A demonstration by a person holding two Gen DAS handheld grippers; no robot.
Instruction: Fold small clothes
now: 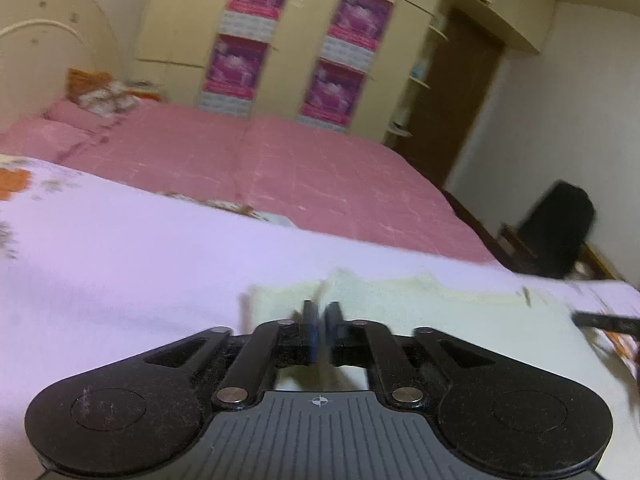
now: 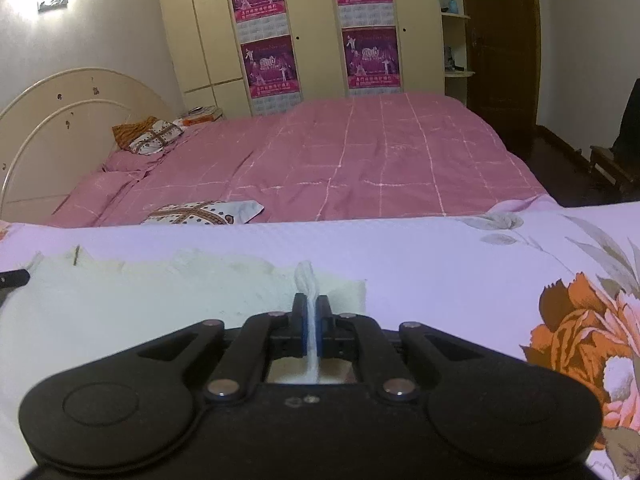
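Floral sheet [image 2: 440, 264] w/ pale cloth [image 2: 160, 292]; pink bed [image 2: 360, 160], wardrobe [image 2: 312, 20] behind.

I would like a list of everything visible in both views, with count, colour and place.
cloth: one, pale cream, flat on the near sheet
flowered sheet: one, lilac with orange flowers, nearest surface
bed cover: one, pink checked, behind the sheet
patterned pillows: two, white and brown, on the pink bed
headboard: one, cream, left
posters: four, magenta, on the cream wardrobe
door: one, dark brown, right
left tongs: black, blurred, at the cloth edge
right tongs: black, shut on a cloth fold
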